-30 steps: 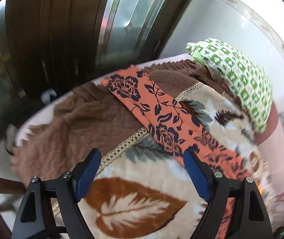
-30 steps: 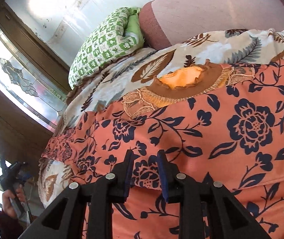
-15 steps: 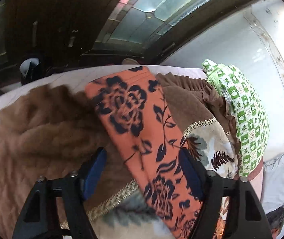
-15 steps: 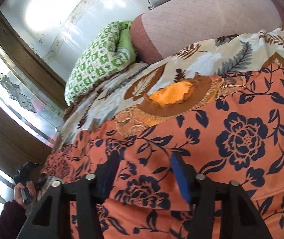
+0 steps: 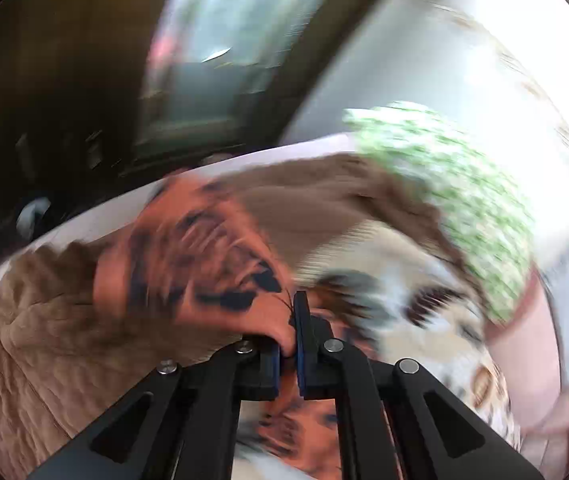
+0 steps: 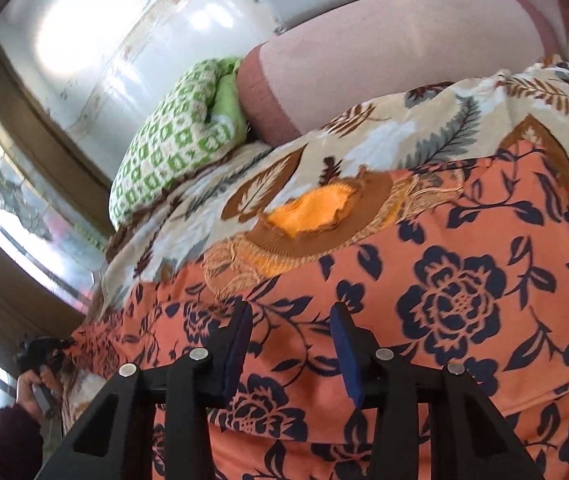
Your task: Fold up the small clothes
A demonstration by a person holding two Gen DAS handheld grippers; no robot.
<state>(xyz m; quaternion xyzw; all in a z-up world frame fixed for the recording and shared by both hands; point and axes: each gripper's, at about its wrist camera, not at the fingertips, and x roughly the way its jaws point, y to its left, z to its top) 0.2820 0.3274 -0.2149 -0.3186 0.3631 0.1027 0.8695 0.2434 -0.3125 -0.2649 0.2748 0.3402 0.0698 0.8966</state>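
An orange garment with dark blue flowers (image 6: 452,304) lies spread on the bed, its brown-ribbed neckline with yellow lining (image 6: 316,212) at the far side. My right gripper (image 6: 292,320) hovers low over the middle of the cloth. Its jaws are closing, with the fabric lying between the pads but not pinched. In the blurred left wrist view, my left gripper (image 5: 289,332) is shut on the narrow end of the orange garment (image 5: 188,264), which bunches over its left finger. The left gripper (image 6: 40,356) also shows small at the right wrist view's left edge, held by a hand (image 6: 28,388).
A leaf-print blanket (image 6: 424,136) covers the bed, with a brown quilted cover (image 5: 44,340) at its left end. A green-and-white pillow (image 6: 164,148) and a pink pillow (image 6: 384,60) lie against the pale wall. A dark-framed window (image 6: 24,208) runs along the left.
My left gripper has shut on the end of the orange garment and swung sideways, blurring its view. The right jaws have spread wider than a second ago, then narrowed a little.
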